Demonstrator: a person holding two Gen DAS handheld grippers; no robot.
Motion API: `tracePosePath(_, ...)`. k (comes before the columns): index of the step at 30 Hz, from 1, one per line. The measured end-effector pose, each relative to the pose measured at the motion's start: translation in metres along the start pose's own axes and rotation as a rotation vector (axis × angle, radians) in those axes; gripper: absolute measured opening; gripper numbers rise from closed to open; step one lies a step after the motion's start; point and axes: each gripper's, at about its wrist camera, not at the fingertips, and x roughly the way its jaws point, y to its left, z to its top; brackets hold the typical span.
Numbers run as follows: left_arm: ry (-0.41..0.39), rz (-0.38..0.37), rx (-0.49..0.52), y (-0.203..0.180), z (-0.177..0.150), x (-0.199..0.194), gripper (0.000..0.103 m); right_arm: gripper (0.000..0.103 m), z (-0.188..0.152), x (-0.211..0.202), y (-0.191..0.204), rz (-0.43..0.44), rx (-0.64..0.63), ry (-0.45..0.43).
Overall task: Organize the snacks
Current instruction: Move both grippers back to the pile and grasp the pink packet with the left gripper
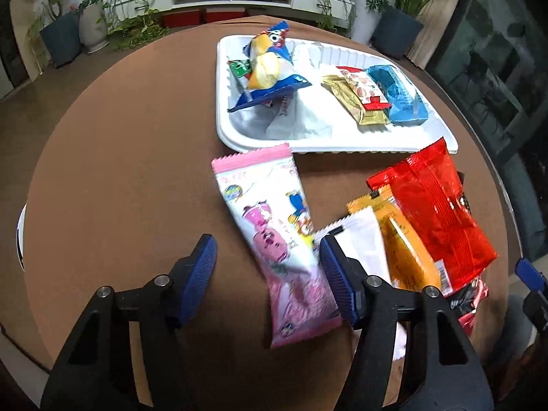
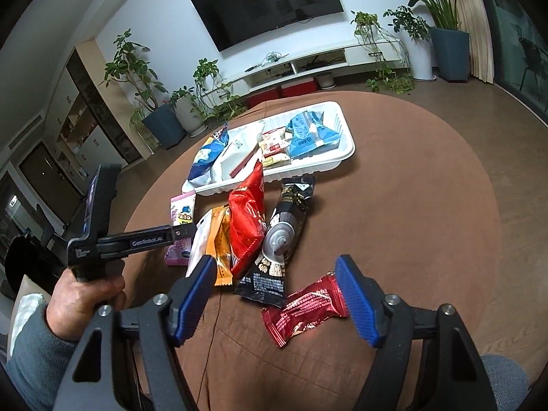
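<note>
The left claw (image 1: 269,282), half-wide and gripping nothing, straddles the pink packet (image 1: 274,236); its long axis runs toward eleven o'clock.

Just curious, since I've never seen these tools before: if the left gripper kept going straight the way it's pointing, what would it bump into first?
Most likely the pink snack packet, which lies on the table between the left gripper's open fingers, nearer the right-hand one. Depth is hard to judge, so it might meet the brown tabletop beside it.

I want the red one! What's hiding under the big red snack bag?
The big red bag leans on an orange packet and overlaps a black packet. Whatever lies directly under its middle is covered.
</note>
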Motion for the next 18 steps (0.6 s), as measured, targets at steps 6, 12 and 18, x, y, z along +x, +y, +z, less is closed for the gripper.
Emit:
tracePosePath(6, 0.001, 0.022, 0.045, -0.004, 0.002, 0.003, 0.059, 0.074, 0.001, -0.003, 0.001, -0.012, -0.010, -0.006)
tracePosePath(12, -0.001, 0.028, 0.079, -0.002, -0.003, -0.001, 0.036, 0.073, 0.001, -0.002, 0.000, -0.015, -0.003, -0.003)
tracePosePath(18, 0.002, 0.017, 0.124, -0.009, -0.008, -0.003, 0.032, 0.072, 0.002, -0.002, -0.002, -0.036, -0.010, -0.007)
